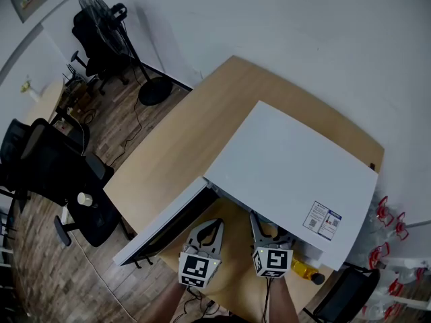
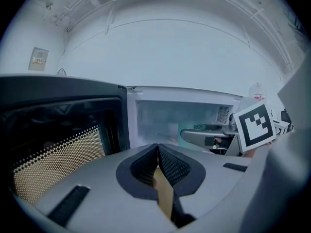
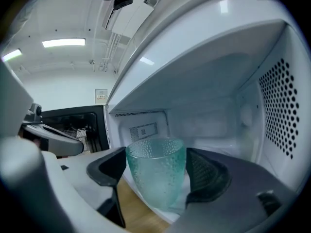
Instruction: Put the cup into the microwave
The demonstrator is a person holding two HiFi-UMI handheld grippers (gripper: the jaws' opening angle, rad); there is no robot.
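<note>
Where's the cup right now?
In the right gripper view, the cup is clamped between the right gripper's jaws, at the front edge of the open microwave's cavity. The head view doesn't show it.

Office: swivel chairs [image 1: 50,167], pedestal fan [image 1: 93,9]

Dim bluish light, fisheye-warped edges.

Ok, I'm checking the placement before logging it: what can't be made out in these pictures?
- Right gripper view: the right tool has its body over part of the cup base, so contact with the microwave floor is unclear.
- Head view: the cup and the cavity are hidden under the microwave's top.
- Head view: the sticker print is too small to read.
</note>
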